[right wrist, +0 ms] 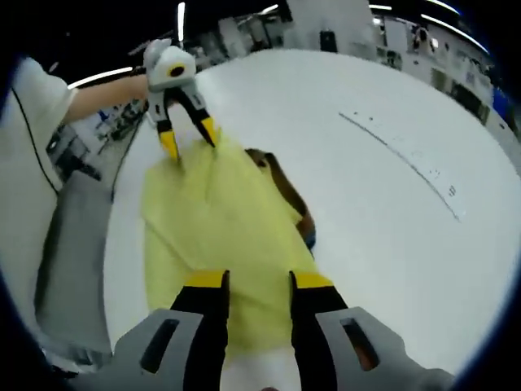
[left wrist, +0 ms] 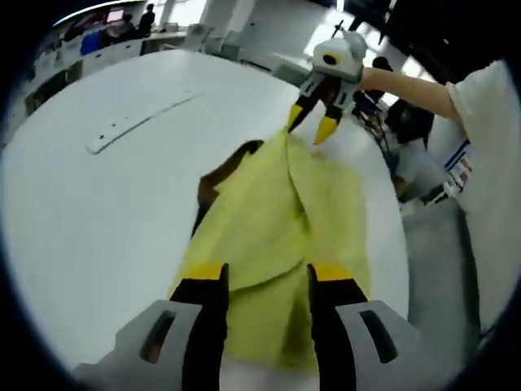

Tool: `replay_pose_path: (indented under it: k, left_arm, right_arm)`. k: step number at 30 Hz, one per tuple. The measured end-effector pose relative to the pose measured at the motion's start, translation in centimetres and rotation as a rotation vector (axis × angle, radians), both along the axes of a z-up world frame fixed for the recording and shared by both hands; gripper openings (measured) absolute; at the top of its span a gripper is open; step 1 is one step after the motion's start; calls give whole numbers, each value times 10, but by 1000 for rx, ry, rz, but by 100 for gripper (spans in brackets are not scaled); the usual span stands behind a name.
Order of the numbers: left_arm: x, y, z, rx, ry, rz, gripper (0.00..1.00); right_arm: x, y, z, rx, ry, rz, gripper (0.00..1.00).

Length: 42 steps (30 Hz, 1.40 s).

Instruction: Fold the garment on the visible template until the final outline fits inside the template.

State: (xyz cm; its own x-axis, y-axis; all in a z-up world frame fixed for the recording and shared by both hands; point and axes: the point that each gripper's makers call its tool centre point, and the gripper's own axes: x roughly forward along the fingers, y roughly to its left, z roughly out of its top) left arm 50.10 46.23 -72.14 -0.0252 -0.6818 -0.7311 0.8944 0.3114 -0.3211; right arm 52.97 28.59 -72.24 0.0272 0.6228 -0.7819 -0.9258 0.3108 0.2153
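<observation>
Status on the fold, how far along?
Early. The yellow garment lies spread on the white table, a brown template partly showing under it. Left gripper and right gripper sit open at opposite ends. No finished fold yet; outline overhangs the template.

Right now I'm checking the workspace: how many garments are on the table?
1: the yellow garment lies on the white table between the left gripper and right gripper. Something brown shows under it; more may be hidden.
</observation>
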Motion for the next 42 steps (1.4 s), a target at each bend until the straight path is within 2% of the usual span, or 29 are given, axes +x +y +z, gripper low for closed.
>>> replay_pose_path:
  k: [2, 5, 8, 14, 18, 20, 22, 23, 25, 42]
  left_arm:
    - [-1, -1, -3, 13, -13, -28, 38]
    - [5, -1, -6, 11, -30, -27, 40]
    - [6, -3, -9, 13, -37, -38, 38]
    - [8, 1, -23, 84, -46, -81, 26]
    - [13, 3, -27, 111, -86, -96, 20]
    - [13, 3, -28, 121, -94, -108, 13]
    - [12, 3, -28, 119, -88, -114, 1]
    - [12, 3, -28, 116, -78, -107, 0]
    - [12, 2, -28, 111, -70, -100, 0]
    - [19, 6, -14, 85, -66, -42, 0]
  right_arm:
    - [0, 2, -4, -22, -1, 36, 29]
    - [4, 3, -11, -46, -8, 53, 29]
    - [8, 2, -17, -59, -3, 57, 28]
    - [10, -7, -32, -108, 2, 81, 23]
    - [11, -10, -35, -120, -12, 93, 16]
    - [11, -12, -36, -126, -16, 101, 12]
    - [11, -13, -37, -128, -23, 108, 8]
    - [11, -13, -36, -126, -24, 109, 7]
    - [10, -13, -34, -116, -19, 104, 2]
    - [13, -18, -19, -76, -14, 47, 2]
